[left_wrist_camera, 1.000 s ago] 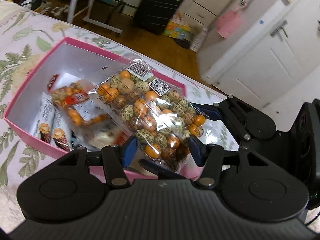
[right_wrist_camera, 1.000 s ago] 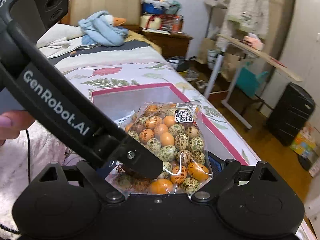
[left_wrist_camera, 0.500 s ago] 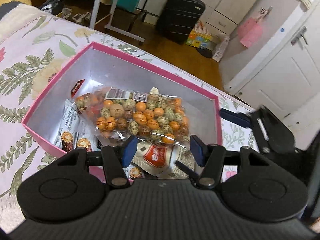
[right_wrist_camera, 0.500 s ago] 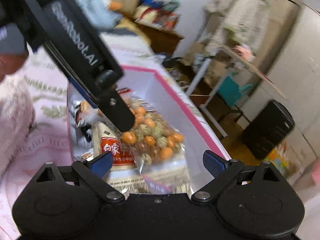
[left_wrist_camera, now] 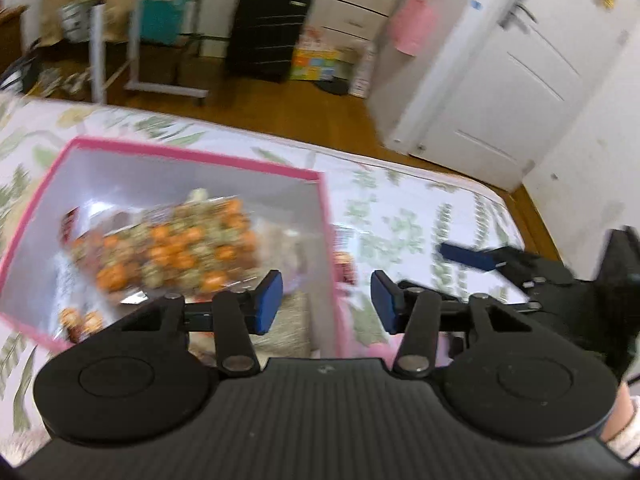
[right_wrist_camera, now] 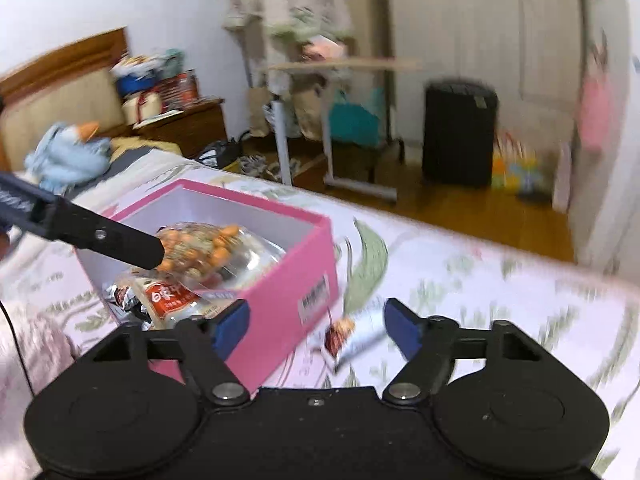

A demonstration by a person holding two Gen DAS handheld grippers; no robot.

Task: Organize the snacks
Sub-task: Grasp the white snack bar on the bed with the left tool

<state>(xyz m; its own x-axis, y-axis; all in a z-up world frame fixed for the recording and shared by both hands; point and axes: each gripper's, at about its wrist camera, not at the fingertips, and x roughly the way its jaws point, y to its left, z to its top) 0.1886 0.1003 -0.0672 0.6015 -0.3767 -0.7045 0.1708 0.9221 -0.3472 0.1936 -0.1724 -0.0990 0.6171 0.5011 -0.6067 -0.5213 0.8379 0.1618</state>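
The pink box (right_wrist_camera: 280, 280) sits on the bed (right_wrist_camera: 460, 268), on a floral cover, with its near corner just ahead of the right gripper (right_wrist_camera: 316, 324) and a broad stretch of bare cover running from its right wall toward the bed's far edge, where the wooden floor (right_wrist_camera: 460, 208) begins. The box is open at the top and white inside. In it lies a clear bag of orange and speckled round snacks (left_wrist_camera: 168, 248), resting on other packets, among them a packet with a red label (right_wrist_camera: 168, 296) bearing white characters too blurred to read. A white printed sticker on the box's outer wall is also unreadable. One small wrapped snack bar (right_wrist_camera: 352, 336) lies outside the box on the cover, just beside its right wall and between the right gripper's fingers (right_wrist_camera: 400, 328) in that view, though they do not touch it. Those fingers stand well apart, holding nothing, and have just been closing. The left gripper (left_wrist_camera: 326, 300) hovers over the box's near right corner; its fingers (left_wrist_camera: 268, 300) have a moderate gap, grip nothing, and have also just been closing. Beyond the bed stand a black suitcase (left_wrist_camera: 268, 28), a rolling side table (right_wrist_camera: 340, 68) and a white door (left_wrist_camera: 520, 80).
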